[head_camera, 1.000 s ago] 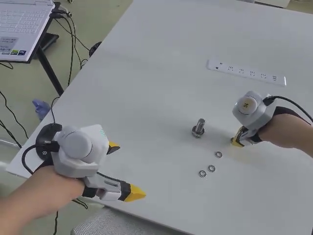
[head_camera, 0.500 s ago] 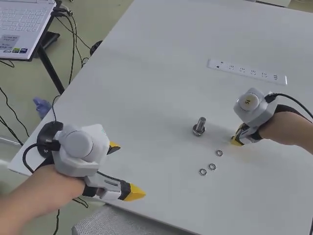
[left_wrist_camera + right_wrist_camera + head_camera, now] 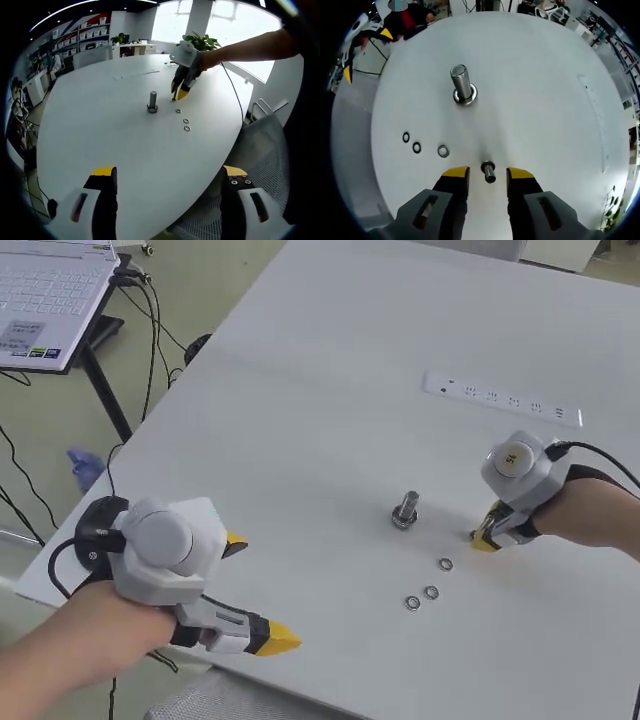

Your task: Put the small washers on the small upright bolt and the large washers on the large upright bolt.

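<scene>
The large upright bolt point(image 3: 404, 510) stands mid-table with a washer round its base point(image 3: 465, 97). Three loose washers point(image 3: 431, 591) lie in a short row in front of it; in the right gripper view they sit left of my jaws point(image 3: 416, 147). The small upright bolt point(image 3: 488, 171) stands between the yellow tips of my right gripper point(image 3: 488, 177), which is open, with a gap on each side of the bolt. In the head view that gripper point(image 3: 485, 537) points down at the table right of the large bolt. My left gripper point(image 3: 255, 590) hangs open at the near left edge, holding nothing.
A white power strip point(image 3: 500, 400) lies at the back right of the table point(image 3: 300, 420). A laptop point(image 3: 50, 300) sits on a stand off the table's left side, with cables below it. A chair back point(image 3: 270, 145) stands by the near edge.
</scene>
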A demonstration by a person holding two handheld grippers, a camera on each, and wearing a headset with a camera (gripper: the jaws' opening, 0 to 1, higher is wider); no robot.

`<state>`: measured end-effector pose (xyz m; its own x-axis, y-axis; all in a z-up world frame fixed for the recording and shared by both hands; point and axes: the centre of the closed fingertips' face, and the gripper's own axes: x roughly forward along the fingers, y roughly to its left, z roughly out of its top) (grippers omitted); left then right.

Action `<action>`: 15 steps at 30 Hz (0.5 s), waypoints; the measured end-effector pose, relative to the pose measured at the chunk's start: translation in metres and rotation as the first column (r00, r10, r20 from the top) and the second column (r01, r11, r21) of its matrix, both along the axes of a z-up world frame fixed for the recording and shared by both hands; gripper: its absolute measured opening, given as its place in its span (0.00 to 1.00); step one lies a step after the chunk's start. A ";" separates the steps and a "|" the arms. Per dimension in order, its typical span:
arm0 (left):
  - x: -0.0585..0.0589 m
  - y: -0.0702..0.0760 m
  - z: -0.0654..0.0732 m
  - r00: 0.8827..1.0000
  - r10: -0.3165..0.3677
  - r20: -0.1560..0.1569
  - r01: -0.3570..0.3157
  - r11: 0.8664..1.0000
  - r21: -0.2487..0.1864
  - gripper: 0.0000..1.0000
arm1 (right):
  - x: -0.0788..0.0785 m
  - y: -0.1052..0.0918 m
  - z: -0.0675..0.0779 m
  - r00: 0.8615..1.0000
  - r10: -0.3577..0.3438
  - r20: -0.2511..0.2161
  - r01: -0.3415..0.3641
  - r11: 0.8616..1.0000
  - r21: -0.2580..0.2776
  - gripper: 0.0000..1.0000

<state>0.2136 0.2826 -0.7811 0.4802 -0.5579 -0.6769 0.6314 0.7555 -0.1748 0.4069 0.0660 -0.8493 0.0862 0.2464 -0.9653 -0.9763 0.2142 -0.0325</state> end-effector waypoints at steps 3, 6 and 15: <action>0.003 -0.002 0.004 1.000 0.000 0.014 0.000 1.000 -0.011 0.86 | -0.001 0.001 0.005 1.000 -0.001 -0.001 0.001 1.000 0.002 0.31; 0.005 -0.003 0.006 1.000 0.000 0.028 0.001 1.000 -0.014 0.88 | 0.000 0.003 0.014 1.000 0.002 0.011 -0.002 1.000 0.005 0.31; 0.005 -0.006 0.009 0.999 -0.018 0.048 0.018 1.000 -0.008 0.93 | -0.002 0.004 0.029 1.000 -0.010 0.017 0.010 1.000 0.010 0.32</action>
